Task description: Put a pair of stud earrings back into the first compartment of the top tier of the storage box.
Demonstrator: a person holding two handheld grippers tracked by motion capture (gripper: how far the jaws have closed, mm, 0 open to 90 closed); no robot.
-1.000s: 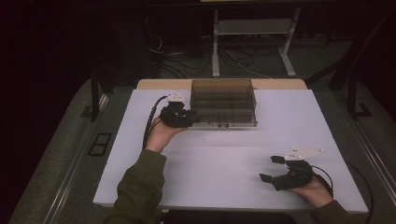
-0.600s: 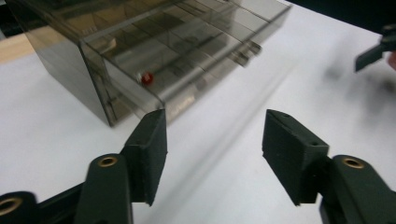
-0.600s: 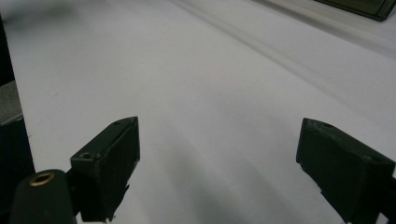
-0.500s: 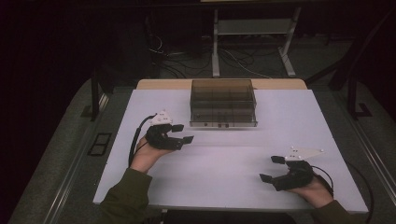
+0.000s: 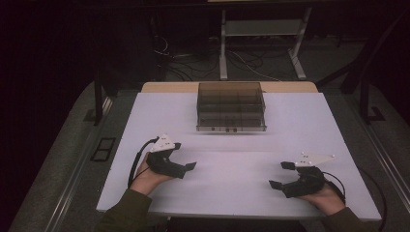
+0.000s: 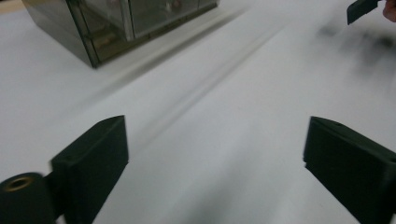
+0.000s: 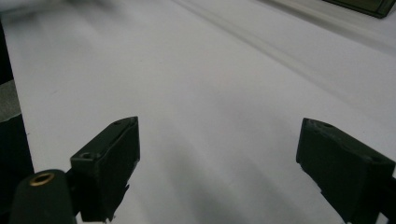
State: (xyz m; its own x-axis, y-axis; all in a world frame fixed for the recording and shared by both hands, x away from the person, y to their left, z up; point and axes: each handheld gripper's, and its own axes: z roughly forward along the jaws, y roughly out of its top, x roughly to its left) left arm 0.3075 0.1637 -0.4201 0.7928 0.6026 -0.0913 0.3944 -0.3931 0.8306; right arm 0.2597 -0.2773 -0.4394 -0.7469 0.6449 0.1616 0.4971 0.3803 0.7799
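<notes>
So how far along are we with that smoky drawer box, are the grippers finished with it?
Done, by the look of it: the drawer box stands shut at the table's far edge, both grippers well clear of it. In hand: nothing. The left gripper has just been opening its jaws with nothing between them; the right gripper is open and bare too. Nothing visibly left.

Lab: floor cables [image 5: 241,63], white table [image 5: 290,125].

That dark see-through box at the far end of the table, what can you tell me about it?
The box is a low, smoky, see-through case that looks like plastic, with dividers splitting it into compartments. Small things lie inside, too blurred to name. It sits flat and square on the white table near the far edge, centred. Neither gripper touches it.
</notes>
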